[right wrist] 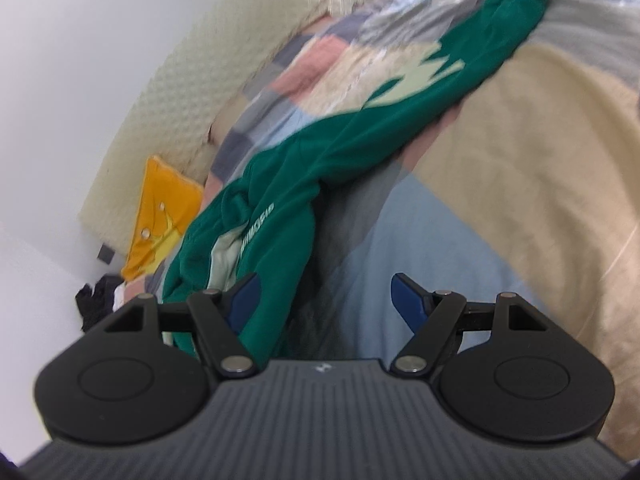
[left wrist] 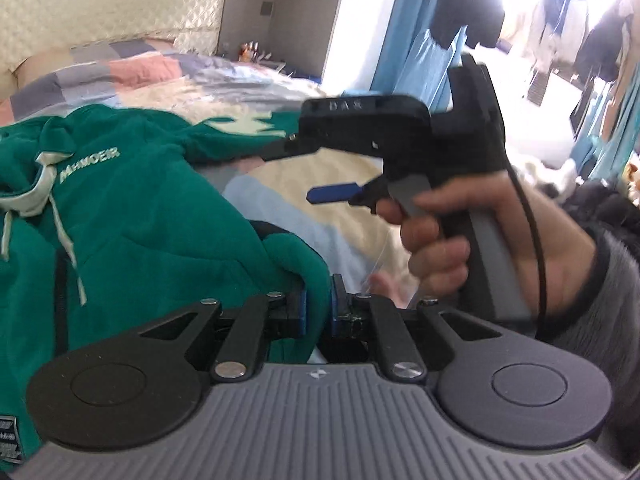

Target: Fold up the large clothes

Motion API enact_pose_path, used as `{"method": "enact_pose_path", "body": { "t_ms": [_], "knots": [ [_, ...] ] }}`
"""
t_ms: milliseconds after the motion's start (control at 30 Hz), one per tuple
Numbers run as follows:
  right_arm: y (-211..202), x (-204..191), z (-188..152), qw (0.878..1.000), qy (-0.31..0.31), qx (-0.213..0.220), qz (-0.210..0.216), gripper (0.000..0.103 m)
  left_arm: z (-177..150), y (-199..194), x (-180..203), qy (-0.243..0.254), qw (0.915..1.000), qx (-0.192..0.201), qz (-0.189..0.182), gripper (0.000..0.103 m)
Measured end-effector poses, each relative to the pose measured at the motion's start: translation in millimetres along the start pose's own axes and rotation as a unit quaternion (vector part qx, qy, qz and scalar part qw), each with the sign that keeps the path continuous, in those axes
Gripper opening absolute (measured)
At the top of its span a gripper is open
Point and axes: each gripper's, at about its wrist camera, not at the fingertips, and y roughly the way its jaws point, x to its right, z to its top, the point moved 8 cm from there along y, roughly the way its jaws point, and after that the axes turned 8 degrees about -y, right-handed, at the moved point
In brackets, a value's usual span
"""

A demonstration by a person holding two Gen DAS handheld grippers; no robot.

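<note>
A green hoodie (left wrist: 132,216) with white drawstrings and white lettering lies bunched on a patchwork bedspread (left wrist: 304,184). My left gripper (left wrist: 318,308) is shut on a fold of the hoodie's green cloth, which rises between the blue pads. In the left wrist view the right gripper (left wrist: 298,172) is seen from the side, held by a hand (left wrist: 440,240), with its jaws apart and nothing between them. In the right wrist view the right gripper (right wrist: 324,300) stands open just right of the hoodie (right wrist: 280,208). One long sleeve (right wrist: 480,40) with a pale pattern stretches up to the right.
A quilted cream headboard (left wrist: 120,4) runs behind the bed. A yellow cloth (right wrist: 160,216) and dark clothes (right wrist: 96,300) lie at the bed's far side. Dark garments (left wrist: 468,4) hang near a bright window, beside blue curtains (left wrist: 420,56).
</note>
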Motion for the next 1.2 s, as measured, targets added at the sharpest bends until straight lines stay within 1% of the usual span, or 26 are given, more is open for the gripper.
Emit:
{"method": "enact_pose_path", "body": {
  "t_ms": [67,133,200,233,267,300,333,367,433,500,533,600,700,800,867,900,933,967,1000,1033,1067,1100,1133,1200],
  "knots": [
    [12,3,-3,1.0,0.017,-0.024,0.002,0.074,-7,4,-5,-0.008,0.9999,-0.005,0.009,0.012],
    [23,7,-2,0.998,0.036,-0.047,0.007,0.074,-9,8,-10,-0.026,0.9997,-0.007,0.001,0.012],
    [31,7,4,0.997,0.046,-0.054,0.01,0.074,-7,10,-14,-0.048,0.9988,-0.007,-0.012,0.013],
    [36,6,10,0.997,0.043,-0.058,0.011,0.074,-6,11,-15,-0.055,0.9983,-0.006,-0.016,0.015],
    [41,4,17,0.997,0.04,-0.064,0.015,0.074,-6,14,-16,-0.061,0.9979,-0.007,-0.02,0.026],
    [48,3,25,0.996,0.042,-0.07,0.021,0.074,-6,15,-18,-0.073,0.9968,-0.01,-0.032,0.032],
    [54,4,34,0.996,0.047,-0.074,0.025,0.074,-6,16,-20,-0.085,0.9953,-0.012,-0.046,0.042],
    [62,6,44,0.996,0.049,-0.074,0.023,0.074,-7,16,-22,-0.097,0.9934,-0.011,-0.06,0.048],
    [81,14,64,0.995,0.057,-0.073,0.023,0.074,-5,15,-27,-0.113,0.9907,-0.007,-0.075,0.053],
    [104,30,79,0.993,0.085,-0.077,0.028,0.074,-2,11,-29,-0.121,0.989,0.005,-0.085,0.057],
    [118,39,85,0.992,0.099,-0.079,0.022,0.074,2,11,-31,-0.122,0.9889,0.013,-0.084,0.059],
    [143,60,96,0.991,0.111,-0.073,-0.004,0.074,8,11,-38,-0.121,0.9897,0.031,-0.069,0.06],
    [175,87,113,0.992,0.105,-0.05,-0.051,0.074,10,18,-58,-0.129,0.9903,0.044,-0.026,0.06],
    [202,108,128,0.99,0.127,-0.017,-0.053,0.073,11,27,-88,-0.156,0.9862,0.053,0.018,0.06],
    [218,113,139,0.991,0.121,-0.001,-0.059,0.073,13,33,-108,-0.181,0.9812,0.056,0.037,0.06],
    [225,112,146,0.992,0.109,0.006,-0.063,0.071,15,35,-119,-0.193,0.9784,0.059,0.044,0.06],
    [231,111,155,0.993,0.091,0.018,-0.073,0.064,16,37,-128,-0.205,0.9753,0.064,0.05,0.06],
    [238,112,163,0.993,0.074,0.031,-0.087,0.06,16,39,-138,-0.219,0.9717,0.067,0.058,0.06],
    [244,115,170,0.992,0.067,0.034,-0.101,0.054,17,42,-146,-0.229,0.9689,0.068,0.064,0.06],
    [250,120,177,0.99,0.072,0.032,-0.114,0.04,16,41,-153,-0.238,0.9664,0.07,0.068,0.06],
    [255,124,184,0.989,0.079,0.024,-0.126,0.03,16,39,-161,-0.246,0.964,0.073,0.072,0.06],
    [260,128,192,0.987,0.076,0.018,-0.14,0.014,16,40,-167,-0.253,0.9619,0.074,0.074,0.06],
    [262,128,202,0.987,0.066,0.015,-0.145,0.012,18,42,-171,-0.258,0.9601,0.074,0.077,0.06],
    [264,116,227,0.99,0.039,0.023,-0.132,0.01,17,45,-179,-0.265,0.9579,0.073,0.082,0.06]
  ]
}}
